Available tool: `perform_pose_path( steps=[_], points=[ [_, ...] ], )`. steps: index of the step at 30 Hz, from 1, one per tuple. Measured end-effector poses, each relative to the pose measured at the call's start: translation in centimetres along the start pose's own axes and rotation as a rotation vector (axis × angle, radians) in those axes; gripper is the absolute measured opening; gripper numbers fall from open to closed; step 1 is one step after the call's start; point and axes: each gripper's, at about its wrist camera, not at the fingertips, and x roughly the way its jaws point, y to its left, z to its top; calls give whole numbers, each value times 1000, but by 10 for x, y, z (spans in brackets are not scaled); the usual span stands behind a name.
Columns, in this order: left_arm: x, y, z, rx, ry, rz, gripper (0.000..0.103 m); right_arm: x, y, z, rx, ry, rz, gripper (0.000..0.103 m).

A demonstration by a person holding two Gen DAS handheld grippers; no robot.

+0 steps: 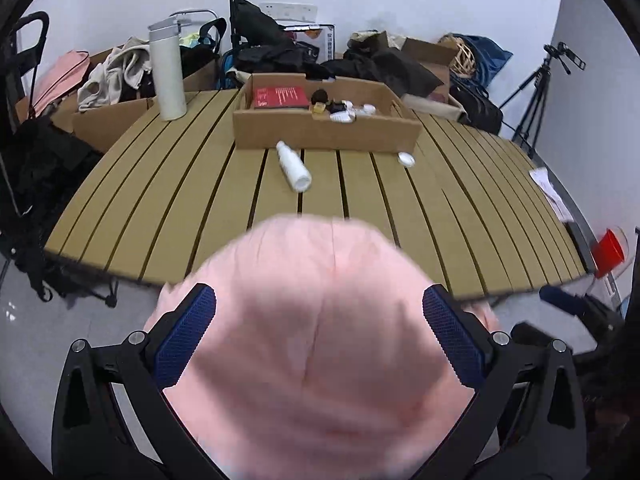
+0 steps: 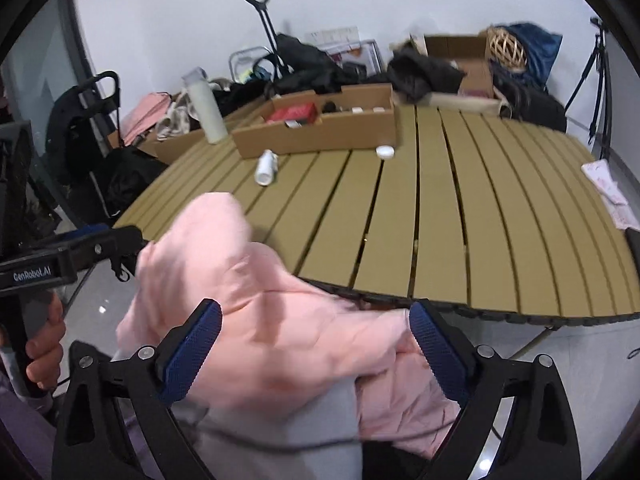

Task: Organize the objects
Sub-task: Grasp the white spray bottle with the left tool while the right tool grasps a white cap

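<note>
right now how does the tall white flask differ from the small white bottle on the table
The tall white flask stands upright near the table's far left corner; the small white bottle lies on its side in front of the cardboard box. The flask is clearly taller and wider than the bottle. The flask has a grey lid; the bottle looks white all over. Both are white, cylindrical and rest on the slatted table, outside the box.

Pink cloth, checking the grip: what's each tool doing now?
Left tool: closed on the pink cloth.
Right tool: open, cloth between its pads, not gripped.
</note>
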Motion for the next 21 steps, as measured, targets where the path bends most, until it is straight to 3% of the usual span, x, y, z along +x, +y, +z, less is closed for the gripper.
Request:
perform_pose_path(
  steps=[6, 8, 11, 14, 17, 19, 20, 21],
  points=[
    [70, 6, 54, -4, 13, 61, 101, 56, -27, 48, -6, 10, -22, 96],
    [97, 10, 73, -3, 30, 67, 101, 78, -34, 69, -10, 23, -33, 84],
    [139, 20, 99, -21, 49, 80, 101, 114, -48, 103, -3, 50, -40, 80],
    [179, 29, 114, -51, 122, 70, 90, 154, -62, 139, -11, 61, -65, 76],
    [211, 32, 121, -56, 186, 63, 87, 185, -71, 162, -17, 66, -89, 72],
    [229, 34, 122, -63, 222, 48, 65, 210, -73, 174, -37, 84, -102, 69],
    [235, 35, 122, -64, 244, 50, 59, 219, -73, 176, -44, 98, -109, 58],
    [235, 32, 122, -40, 217, 87, 46, 231, -70, 177, -52, 118, -115, 51]
  ],
)
